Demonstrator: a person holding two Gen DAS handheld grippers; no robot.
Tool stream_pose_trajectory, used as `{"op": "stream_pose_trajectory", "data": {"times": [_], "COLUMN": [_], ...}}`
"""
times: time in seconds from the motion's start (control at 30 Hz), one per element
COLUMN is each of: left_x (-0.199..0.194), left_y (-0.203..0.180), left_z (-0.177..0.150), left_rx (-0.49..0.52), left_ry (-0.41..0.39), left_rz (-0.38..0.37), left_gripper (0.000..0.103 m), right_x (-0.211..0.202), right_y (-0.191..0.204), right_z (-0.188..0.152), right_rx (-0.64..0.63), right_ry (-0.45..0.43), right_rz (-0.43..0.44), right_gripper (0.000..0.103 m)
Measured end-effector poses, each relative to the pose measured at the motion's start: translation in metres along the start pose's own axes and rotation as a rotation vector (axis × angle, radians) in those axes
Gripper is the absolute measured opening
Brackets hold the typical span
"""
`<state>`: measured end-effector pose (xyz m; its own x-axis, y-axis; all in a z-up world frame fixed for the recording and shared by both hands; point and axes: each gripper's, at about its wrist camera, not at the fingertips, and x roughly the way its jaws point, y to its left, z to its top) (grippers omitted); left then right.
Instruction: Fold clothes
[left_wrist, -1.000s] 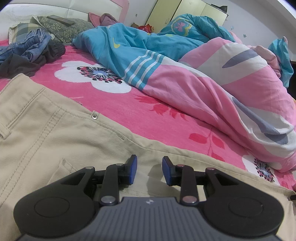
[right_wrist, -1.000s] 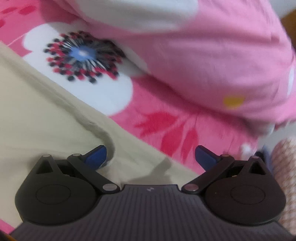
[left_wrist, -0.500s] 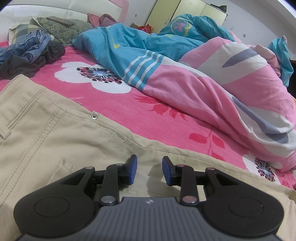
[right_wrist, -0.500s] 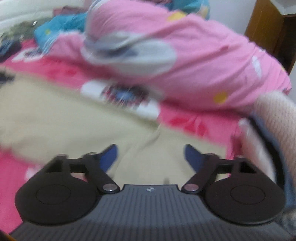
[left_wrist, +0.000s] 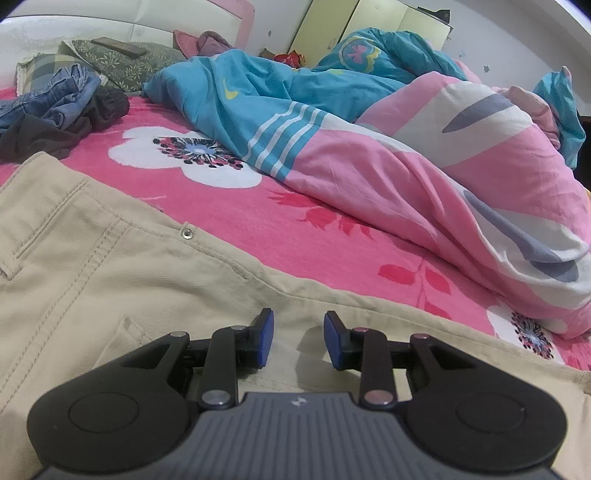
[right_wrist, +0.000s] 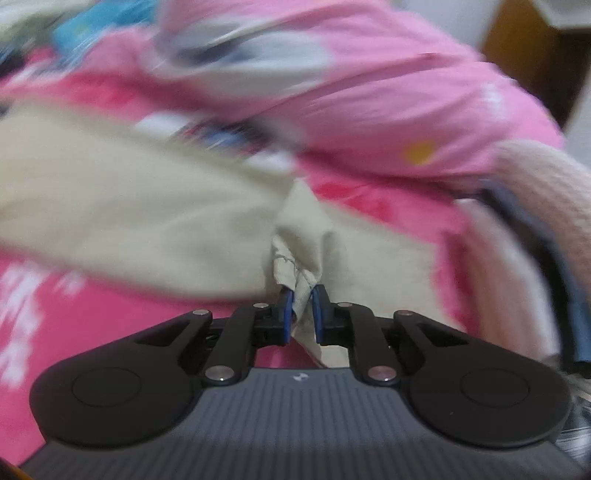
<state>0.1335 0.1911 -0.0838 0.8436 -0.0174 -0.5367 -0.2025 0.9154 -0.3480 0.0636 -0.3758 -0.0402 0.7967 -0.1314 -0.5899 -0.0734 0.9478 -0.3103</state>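
Beige trousers (left_wrist: 110, 277) lie flat on the pink flowered bedsheet (left_wrist: 314, 229), waistband rivet up. My left gripper (left_wrist: 298, 326) sits low over the trousers' upper part, its blue pads a small gap apart with nothing between them. In the blurred right wrist view the trousers (right_wrist: 129, 206) stretch away to the left. My right gripper (right_wrist: 301, 295) is closing, and its pads pinch a bunched fold of the trousers' frayed hem (right_wrist: 295, 266), which is lifted off the sheet.
A pink and blue duvet (left_wrist: 406, 166) is heaped across the bed's far right. Jeans and dark clothes (left_wrist: 55, 107) are piled at the far left, beside pillows (left_wrist: 125, 62). A knit sleeve (right_wrist: 546, 192) shows at the right edge.
My right gripper swept across the bed to the trouser hem and its jaws went from wide open to pinched on the cloth. The left gripper has not moved.
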Motion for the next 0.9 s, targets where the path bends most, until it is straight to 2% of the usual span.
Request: {"op": "stream_pose_trajectory", "data": {"times": [0.13,0.27,0.5,0.7,0.8,0.87,0.9], "left_x": [0.000,0.000,0.000,0.000,0.000,0.000,0.000], "left_y": [0.000,0.000,0.000,0.001,0.001,0.001,0.000], "left_z": [0.000,0.000,0.000,0.000,0.000,0.000,0.000], "left_rx": [0.001,0.000,0.000,0.000,-0.001,-0.001,-0.001], "left_ry": [0.000,-0.001,0.000,0.000,0.000,0.000,0.000], "left_rz": [0.000,0.000,0.000,0.000,-0.001,-0.001,0.000], "left_gripper": [0.031,0.031,0.031,0.031,0.031,0.031,0.031], "right_x": [0.025,0.069,0.125,0.157,0.167,0.169,0.170], "right_y": [-0.055,-0.095,-0.112,-0.115,-0.114,-0.119,-0.122], "right_z": [0.023,0.036,0.043,0.032,0.026,0.024,0.023], "right_rx": [0.165,0.250,0.307,0.346,0.361,0.405,0.426], "right_ry": [-0.018,0.045,0.158,0.233,0.235,0.219,0.212], "right_rz": [-0.121,-0.183,-0.175,-0.165,-0.200,-0.230,-0.245], "right_gripper": [0.008,0.007,0.006,0.007,0.015,0.035,0.038]}}
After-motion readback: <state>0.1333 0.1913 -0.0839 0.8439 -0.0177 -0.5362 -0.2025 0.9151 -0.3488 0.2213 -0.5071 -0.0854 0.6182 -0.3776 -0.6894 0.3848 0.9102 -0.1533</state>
